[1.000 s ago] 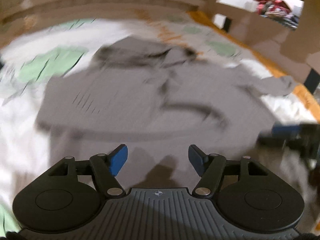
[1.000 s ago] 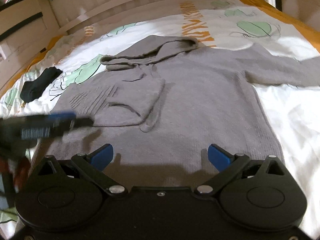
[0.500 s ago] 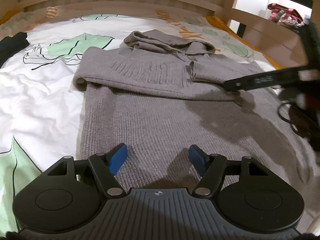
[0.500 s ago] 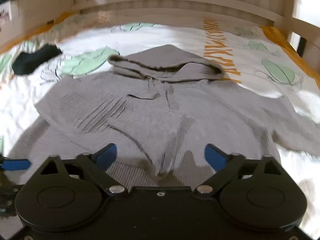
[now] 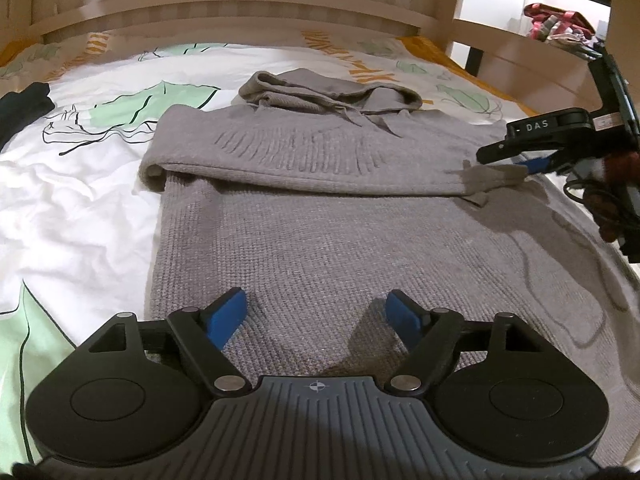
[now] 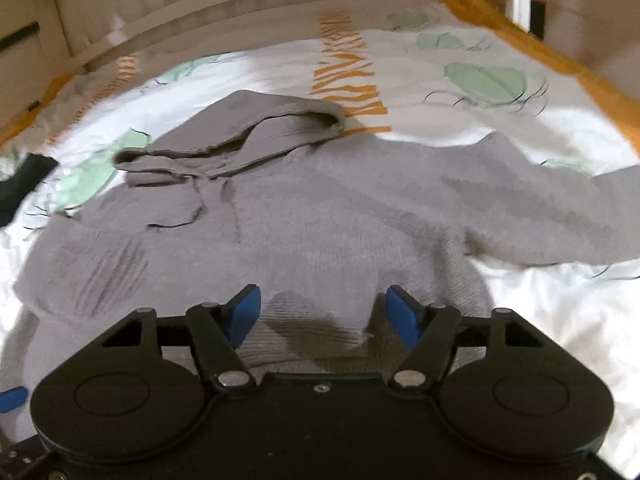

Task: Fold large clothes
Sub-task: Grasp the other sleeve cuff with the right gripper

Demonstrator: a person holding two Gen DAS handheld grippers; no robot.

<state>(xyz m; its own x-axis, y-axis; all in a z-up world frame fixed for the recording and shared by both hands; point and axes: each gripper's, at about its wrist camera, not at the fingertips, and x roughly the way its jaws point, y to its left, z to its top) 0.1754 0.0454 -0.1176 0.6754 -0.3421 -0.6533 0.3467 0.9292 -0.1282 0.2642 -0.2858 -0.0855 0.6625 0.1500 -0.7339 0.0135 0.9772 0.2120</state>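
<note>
A grey knitted hoodie (image 5: pixel 340 248) lies flat on the bed, hood (image 5: pixel 332 88) at the far end. One sleeve (image 5: pixel 304 160) is folded across the chest, its cuff (image 5: pixel 488 176) ending at the right. My left gripper (image 5: pixel 316 312) hovers over the lower body of the hoodie, jaws opening, nothing between them. My right gripper (image 6: pixel 323 312) is low over the chest with ribbed grey fabric lying between its closing jaws; the pads stand apart from it. In the left wrist view the right gripper (image 5: pixel 508 160) sits at that cuff. The other sleeve (image 6: pixel 560 216) stretches out to the right.
The white sheet (image 5: pixel 72 208) with green leaf prints is wrinkled left of the hoodie. A black garment (image 5: pixel 20 108) lies at the far left edge. A wooden headboard (image 5: pixel 240 12) closes the far side, and a wooden frame with piled clothes (image 5: pixel 556 24) stands at the back right.
The right gripper has moved in over the hoodie's chest to the folded sleeve's cuff and its jaws have narrowed. The left gripper's jaws have widened a little; its view has settled.
</note>
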